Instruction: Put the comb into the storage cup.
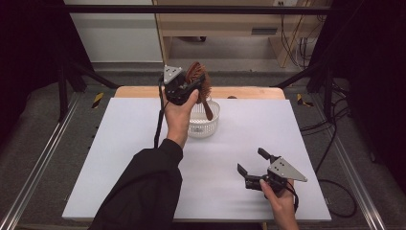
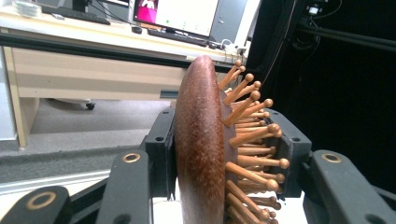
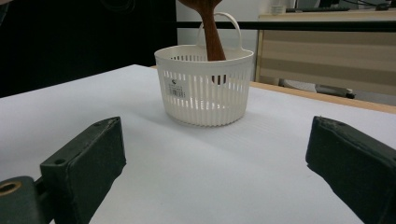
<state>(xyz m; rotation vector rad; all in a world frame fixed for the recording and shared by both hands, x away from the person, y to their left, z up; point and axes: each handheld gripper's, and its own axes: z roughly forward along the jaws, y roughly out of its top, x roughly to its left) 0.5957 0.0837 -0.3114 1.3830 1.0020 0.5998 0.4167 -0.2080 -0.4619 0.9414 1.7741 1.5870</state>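
Left claw (image 1: pixel 187 85) clamped on the brush (image 1: pixel 198 79) head, handle down into the basket (image 1: pixel 203 125), at 12 o'clock on the desk (image 1: pixel 119 143). Looks like a drop-in: I'd lower straight until the handle seats, open only then, otherwise the light basket may tip. Brush: dark brown wood, oval back, ball-tipped wooden pins. Basket: white, slatted, loop handle. Right claw (image 1: pixel 252 166) wide open, empty, low at 5 o'clock.

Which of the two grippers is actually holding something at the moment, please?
The left gripper, raised above the white basket, is clamped on the wooden hairbrush. The right gripper has its jaws open and empty over the table.
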